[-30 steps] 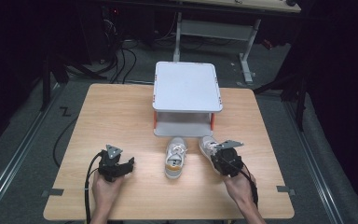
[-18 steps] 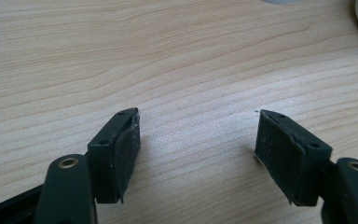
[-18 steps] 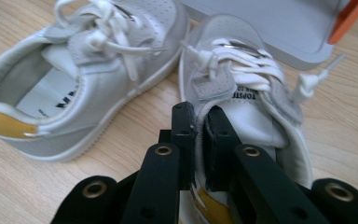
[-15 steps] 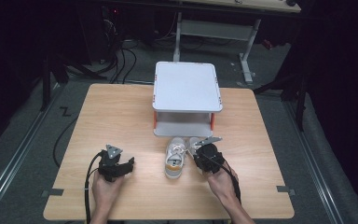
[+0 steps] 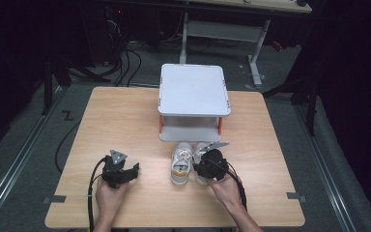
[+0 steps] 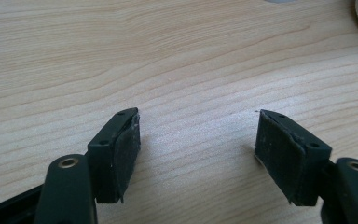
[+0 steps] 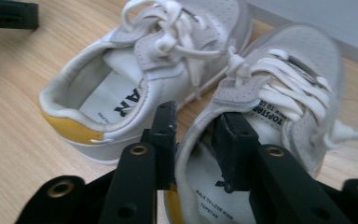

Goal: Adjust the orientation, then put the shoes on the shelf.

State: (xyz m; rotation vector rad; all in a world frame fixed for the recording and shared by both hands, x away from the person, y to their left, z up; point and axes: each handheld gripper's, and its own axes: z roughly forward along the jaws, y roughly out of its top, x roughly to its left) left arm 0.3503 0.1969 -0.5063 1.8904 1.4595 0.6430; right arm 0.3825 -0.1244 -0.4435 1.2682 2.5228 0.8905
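**A lab set up for recording, not a home**

Everything here is pointing to a research or test lab. A plain light-wood table (image 5: 125, 121) is standing alone on grey carpet (image 5: 24, 145), with dark surroundings closing in on all sides. Black cables (image 5: 125, 63) are trailing across the floor behind it, running toward dim equipment at the back. An adjustable desk frame (image 5: 251, 53) with white metal legs is standing farther off. Small tape marks (image 5: 54, 199) are sitting at the table's near corners and on the carpet. Metal rails (image 5: 19, 164) are running along the floor beside the table.
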